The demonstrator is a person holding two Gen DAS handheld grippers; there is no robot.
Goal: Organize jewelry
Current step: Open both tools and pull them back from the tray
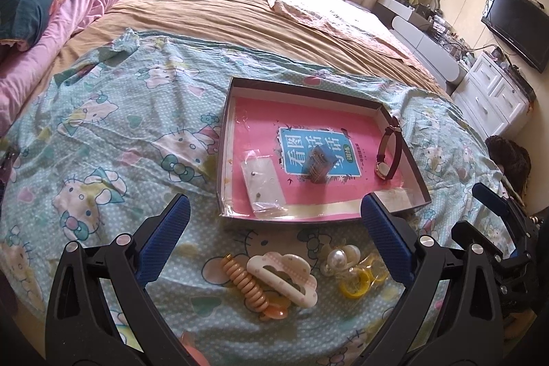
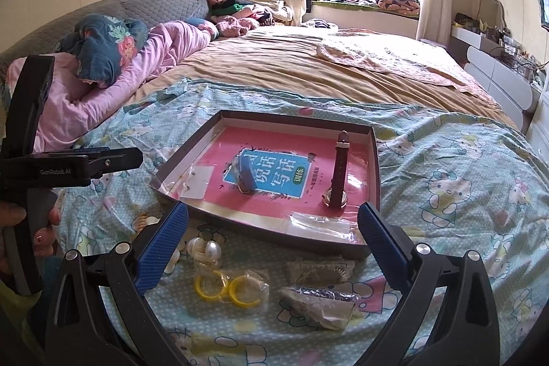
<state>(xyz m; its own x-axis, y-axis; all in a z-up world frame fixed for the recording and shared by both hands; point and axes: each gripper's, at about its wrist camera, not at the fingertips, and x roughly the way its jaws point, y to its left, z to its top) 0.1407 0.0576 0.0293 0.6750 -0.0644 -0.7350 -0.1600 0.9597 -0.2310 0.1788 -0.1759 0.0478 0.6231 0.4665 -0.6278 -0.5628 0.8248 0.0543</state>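
Holding one watch (image 2: 338, 175), perhaps three packets: tray (image 2: 375, 156).

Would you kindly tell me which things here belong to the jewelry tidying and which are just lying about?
Job:
tray
watch
earring card
yellow rings
pearl clip
cloud clip
bead bracelet
left gripper and right gripper, both open

Lying about:
pink quilt
TV
white drawers
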